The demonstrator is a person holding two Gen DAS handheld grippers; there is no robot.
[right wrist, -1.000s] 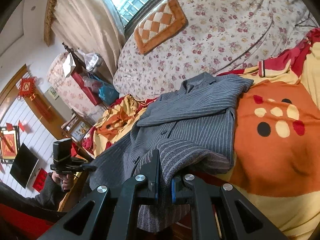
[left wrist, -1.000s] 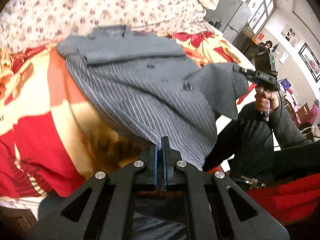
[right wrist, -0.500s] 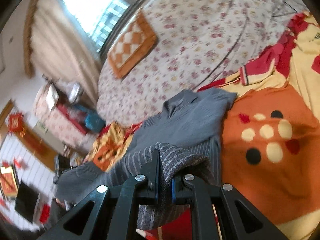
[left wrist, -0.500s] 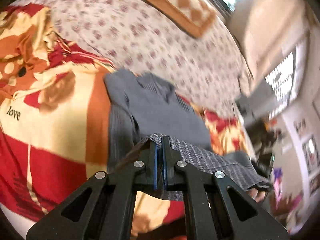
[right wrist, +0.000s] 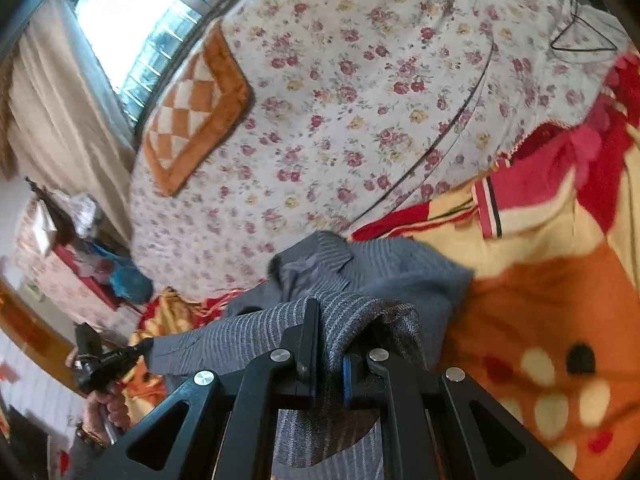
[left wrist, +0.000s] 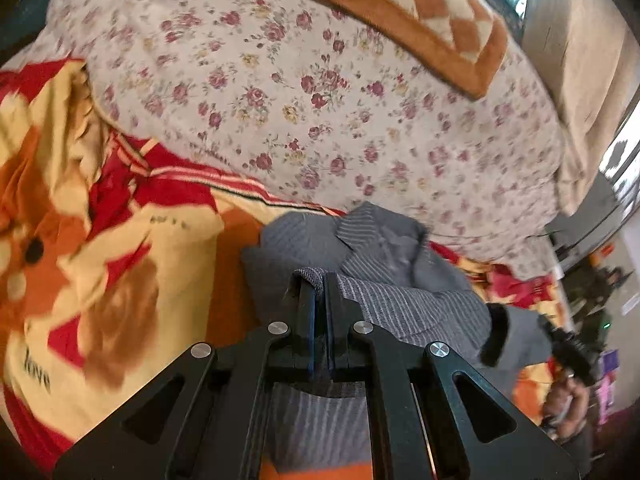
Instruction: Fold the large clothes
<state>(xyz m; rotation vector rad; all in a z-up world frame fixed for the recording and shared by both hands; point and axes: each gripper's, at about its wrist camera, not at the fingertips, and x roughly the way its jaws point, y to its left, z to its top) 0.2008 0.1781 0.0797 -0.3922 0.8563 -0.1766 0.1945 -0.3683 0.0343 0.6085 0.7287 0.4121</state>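
Folding jacket [left wrist: 384, 248] hem-to-collar on blanket [left wrist: 132, 240]. Lying w/ collar end near floral quilt [left wrist: 320, 92], lower part lifted and doubling over toward it. Clamping hem w/ both grippers: L gripper [left wrist: 319, 280] pinched tight on striped edge, pads meeting w/ cloth between; R gripper [right wrist: 332, 312] nearly closed, gripping a thicker bunch of hem, lining showing on its right side. Stretching hem between the two — L one visible at far left of R view [right wrist: 108, 360], cloth taut across.

Doing it well, as judged: keeping both ends level and equally far fwd so hem lands parallel to shoulders, not skewed. Holding tension across so no sag or crease mid-span. Laying down low and flat, hem just short of collar, then releasing both together. Watching R bunch — extra cloth there risking a lumpy corner; smoothing after release likely needed. Not dragging the lower layer along blanket.
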